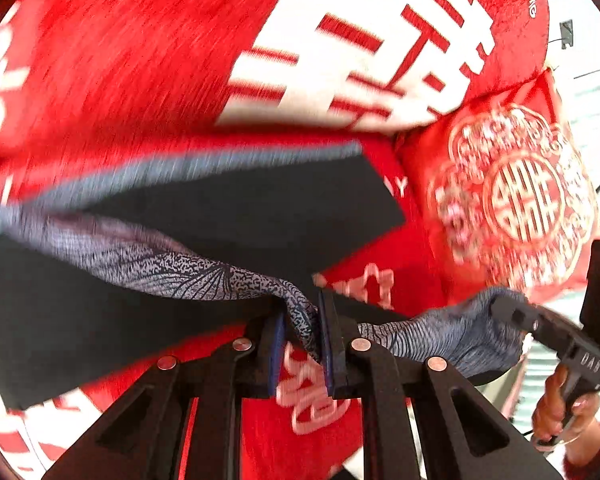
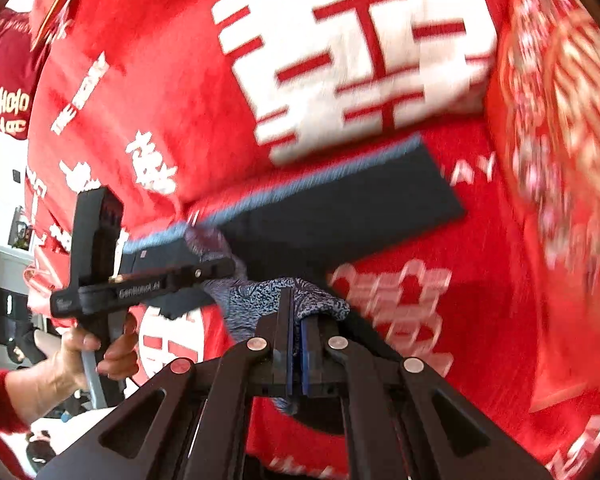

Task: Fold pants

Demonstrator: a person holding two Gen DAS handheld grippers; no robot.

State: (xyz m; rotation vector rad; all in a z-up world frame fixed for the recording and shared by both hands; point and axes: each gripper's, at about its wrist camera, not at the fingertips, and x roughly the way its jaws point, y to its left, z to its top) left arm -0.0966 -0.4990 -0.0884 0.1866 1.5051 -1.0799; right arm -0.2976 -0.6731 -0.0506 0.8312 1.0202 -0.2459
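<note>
The pants point(image 1: 228, 216) are dark navy with a grey speckled waistband point(image 1: 172, 264). They lie partly on a red bedspread point(image 1: 120, 60). My left gripper point(image 1: 302, 320) is shut on the bunched waistband. In the same view my right gripper point(image 1: 512, 312) grips the waistband's other end at the right. In the right wrist view my right gripper point(image 2: 296, 320) is shut on grey waistband fabric point(image 2: 260, 296), and my left gripper point(image 2: 220, 270) holds the band at the left. The dark pant leg point(image 2: 360, 204) stretches away over the bed.
The red bedspread has large white characters point(image 1: 360, 48) point(image 2: 360, 48). A red embroidered cushion point(image 1: 512, 196) lies at the right, also in the right wrist view point(image 2: 560, 160). The person's hands point(image 1: 560, 412) point(image 2: 80, 352) hold the gripper handles. A bed edge and room show at the far left point(image 2: 4, 260).
</note>
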